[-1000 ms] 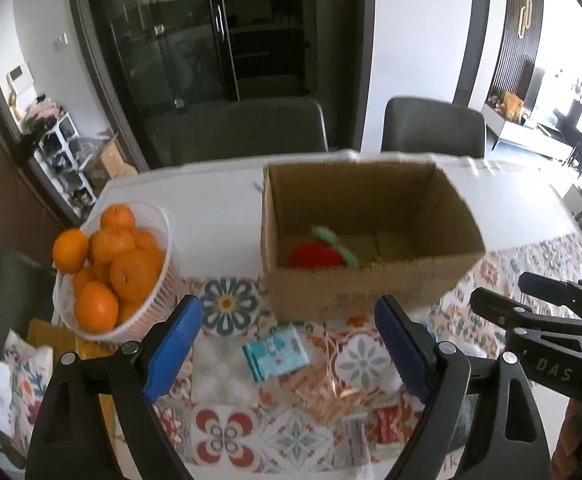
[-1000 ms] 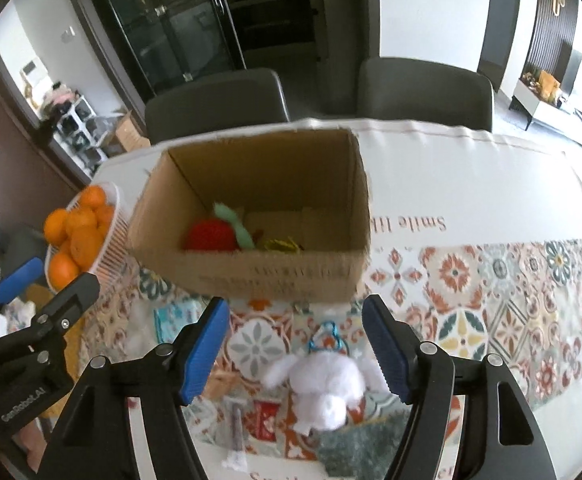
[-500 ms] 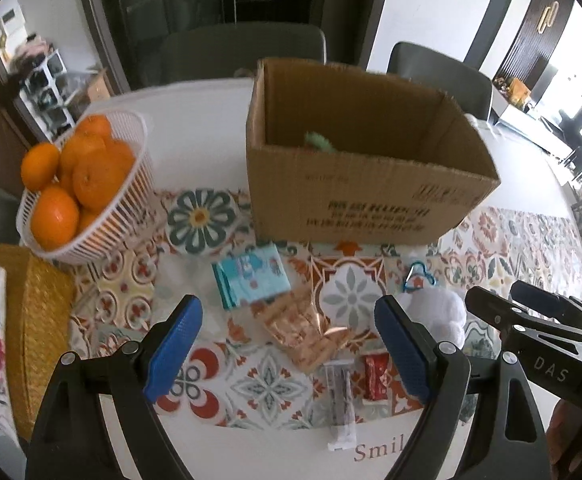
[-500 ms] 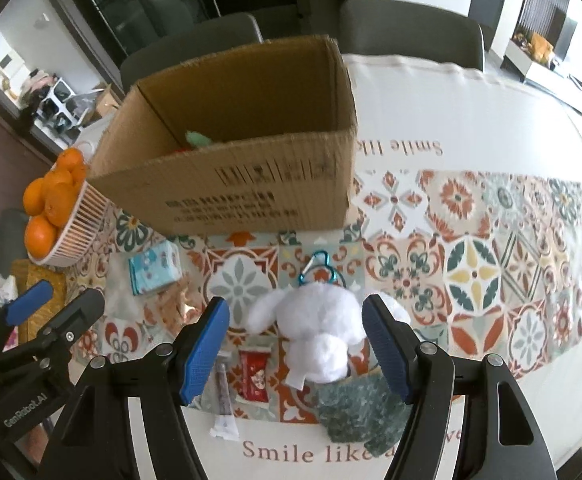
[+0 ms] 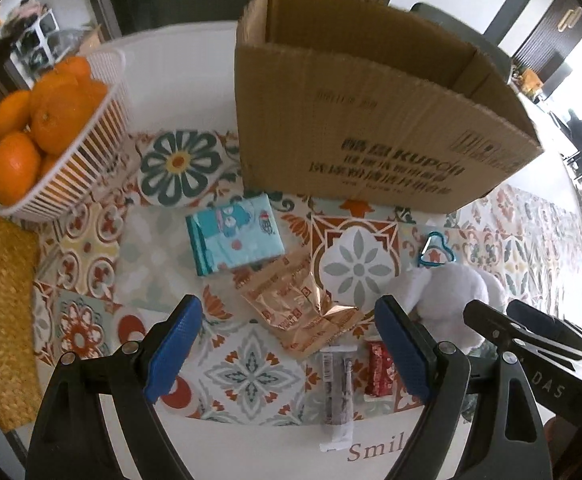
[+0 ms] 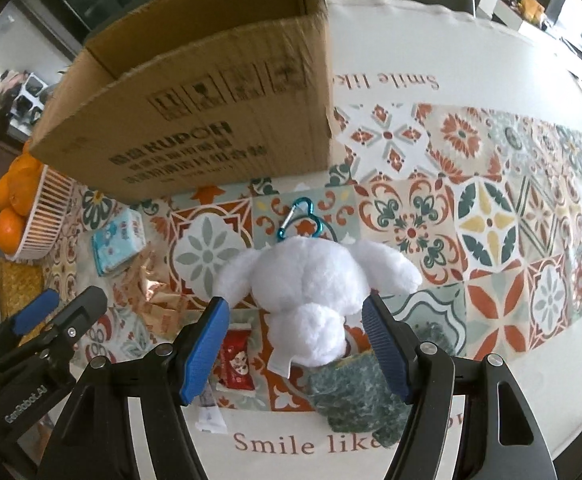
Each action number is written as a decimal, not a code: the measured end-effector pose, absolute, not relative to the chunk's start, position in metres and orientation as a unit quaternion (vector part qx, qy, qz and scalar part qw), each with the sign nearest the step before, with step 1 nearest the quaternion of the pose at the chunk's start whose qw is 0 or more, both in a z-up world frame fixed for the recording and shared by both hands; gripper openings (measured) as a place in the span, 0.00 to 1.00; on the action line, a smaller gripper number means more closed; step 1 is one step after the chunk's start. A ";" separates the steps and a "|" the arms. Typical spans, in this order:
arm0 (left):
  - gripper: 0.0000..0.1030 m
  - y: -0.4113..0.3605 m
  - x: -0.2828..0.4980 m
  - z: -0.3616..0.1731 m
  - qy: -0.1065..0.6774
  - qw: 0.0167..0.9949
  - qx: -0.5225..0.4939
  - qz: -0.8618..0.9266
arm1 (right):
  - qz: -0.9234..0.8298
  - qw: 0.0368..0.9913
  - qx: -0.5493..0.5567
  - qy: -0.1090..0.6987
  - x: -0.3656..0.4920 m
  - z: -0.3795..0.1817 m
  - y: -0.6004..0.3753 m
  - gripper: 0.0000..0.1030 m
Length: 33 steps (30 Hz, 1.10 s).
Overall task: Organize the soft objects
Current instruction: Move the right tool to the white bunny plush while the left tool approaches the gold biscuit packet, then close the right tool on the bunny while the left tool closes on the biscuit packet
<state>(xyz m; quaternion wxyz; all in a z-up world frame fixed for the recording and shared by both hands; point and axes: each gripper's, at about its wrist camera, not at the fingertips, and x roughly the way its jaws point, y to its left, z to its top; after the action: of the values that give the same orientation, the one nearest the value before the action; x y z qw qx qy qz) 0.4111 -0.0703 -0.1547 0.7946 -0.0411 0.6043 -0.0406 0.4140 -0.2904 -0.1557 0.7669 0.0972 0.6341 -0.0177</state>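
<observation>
One white plush point(image 6: 311, 292), one cardboard box point(image 6: 211, 108), two open grippers.

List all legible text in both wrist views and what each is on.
"KUPOH": cardboard box front wall; the lines of print below it are too blurred to read.
"Smile like": tablecloth near edge, cut off by the right gripper; the same line repeats upside down past the box.
"GenRobot.AI": left gripper body.
"DAS": right gripper body in the left wrist view.
Red snack packet, tissue pack: print unreadable.

Both wrist views look steeply down, close, sharing the cardboard box point(image 5: 371, 120).
</observation>
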 end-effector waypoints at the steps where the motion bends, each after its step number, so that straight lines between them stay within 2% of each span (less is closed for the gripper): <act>1: 0.86 -0.070 0.413 -0.159 0.610 0.790 -0.045 -0.038 | -0.019 0.764 0.098 0.637 0.415 -0.158 -0.291 0.68; 12: 0.85 -0.069 0.426 -0.207 0.650 0.755 -0.091 0.010 | -0.041 0.735 0.117 0.667 0.420 -0.199 -0.292 0.68; 16: 0.80 -0.068 0.432 -0.221 0.659 0.744 -0.107 0.020 | -0.045 0.732 0.115 0.670 0.425 -0.207 -0.289 0.68; 20: 0.79 -0.068 0.435 -0.235 0.667 0.732 -0.134 0.028 | -0.042 0.728 0.116 0.675 0.430 -0.213 -0.286 0.68; 24: 0.67 -0.068 0.439 -0.248 0.679 0.719 -0.145 0.035 | -0.035 0.725 0.121 0.677 0.438 -0.220 -0.281 0.68; 26: 0.66 -0.070 0.439 -0.252 0.678 0.721 -0.139 0.042 | -0.031 0.722 0.126 0.680 0.440 -0.224 -0.279 0.68; 29: 0.58 -0.073 0.441 -0.257 0.674 0.726 -0.129 0.047 | -0.027 0.719 0.136 0.682 0.443 -0.231 -0.280 0.68; 30: 0.50 -0.073 0.441 -0.257 0.672 0.729 -0.120 0.047 | -0.027 0.718 0.137 0.682 0.444 -0.233 -0.279 0.67; 33: 0.49 -0.070 0.445 -0.255 0.669 0.733 -0.112 0.039 | -0.021 0.727 0.133 0.673 0.443 -0.233 -0.278 0.60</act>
<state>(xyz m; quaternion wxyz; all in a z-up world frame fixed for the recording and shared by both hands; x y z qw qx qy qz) 0.4451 -0.0705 -0.2548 0.7333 -0.1118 0.6695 0.0390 0.4435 -0.2779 -0.2332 0.7269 0.1333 0.6734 -0.0210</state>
